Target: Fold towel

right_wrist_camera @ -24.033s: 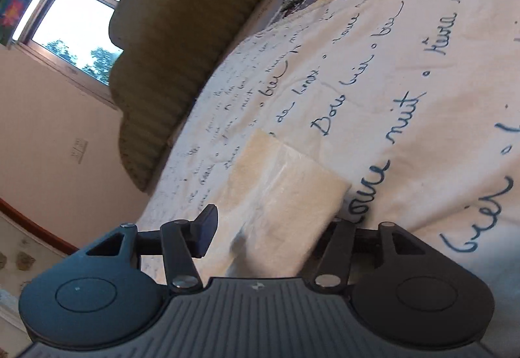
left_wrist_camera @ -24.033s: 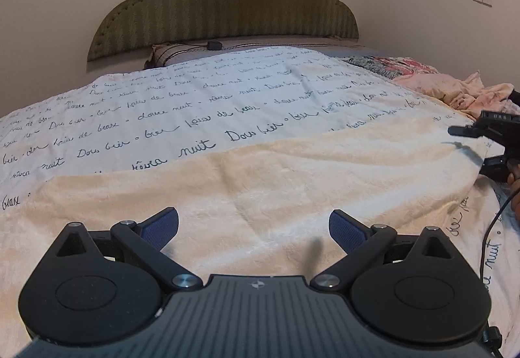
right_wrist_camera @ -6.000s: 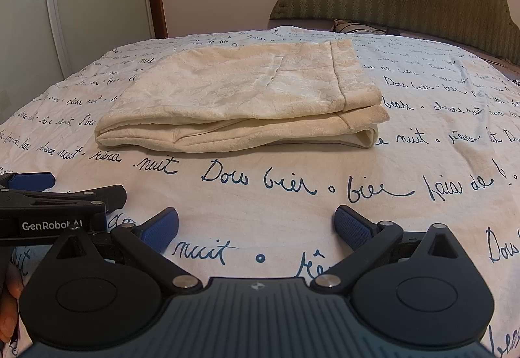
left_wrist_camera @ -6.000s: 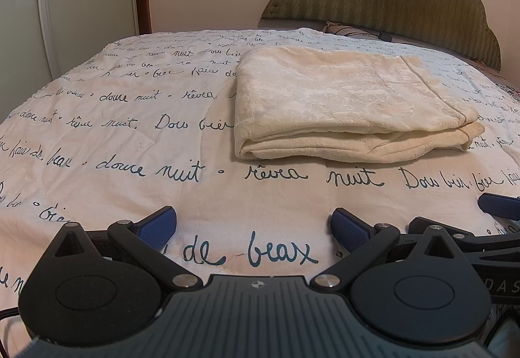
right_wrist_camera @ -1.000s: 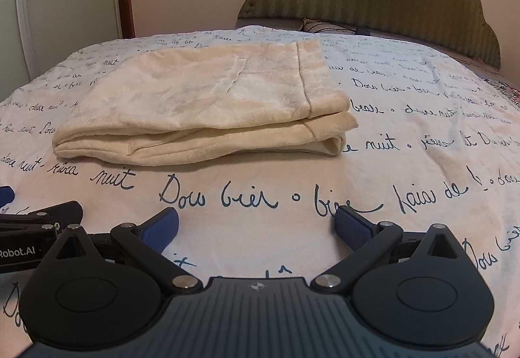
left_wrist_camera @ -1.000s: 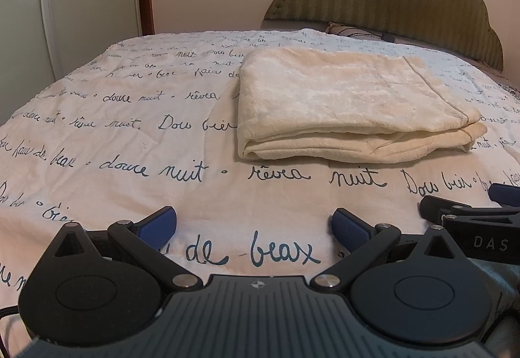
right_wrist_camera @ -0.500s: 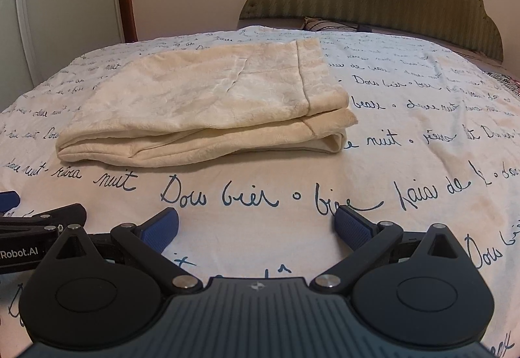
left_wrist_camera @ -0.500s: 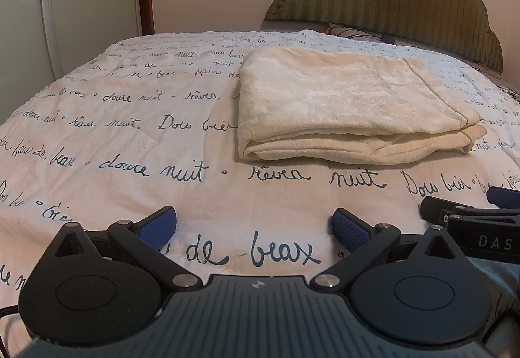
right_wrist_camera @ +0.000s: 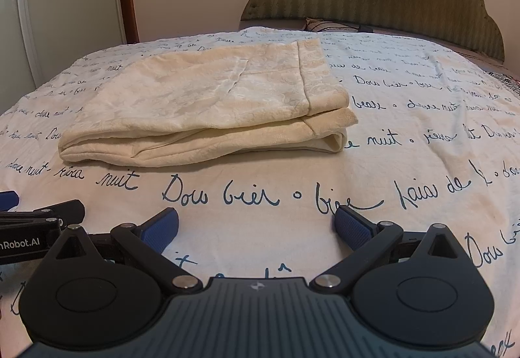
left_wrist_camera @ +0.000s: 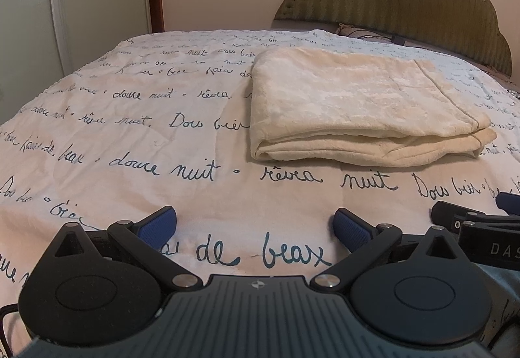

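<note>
A cream towel [left_wrist_camera: 360, 104] lies folded into a thick rectangle on the bed, its layered edges facing me; the right wrist view shows the towel [right_wrist_camera: 208, 98] left of centre. My left gripper [left_wrist_camera: 255, 226] is open over the bedspread, well short of the towel, nothing between its blue pads. My right gripper [right_wrist_camera: 256, 226] is likewise open and empty, also short of the towel. Each gripper shows at the edge of the other's view: the right one [left_wrist_camera: 481, 221] in the left wrist view, the left one [right_wrist_camera: 35, 215] in the right wrist view.
The white bedspread [left_wrist_camera: 136, 137] with blue handwriting covers the bed. An olive padded headboard [left_wrist_camera: 403, 6] stands at the far end, with a pillow [right_wrist_camera: 328, 24] below it. A wardrobe and door frame [left_wrist_camera: 97, 0] stand at the left.
Both grippers have stayed open and the towel has not moved. The views have shifted only slightly.
</note>
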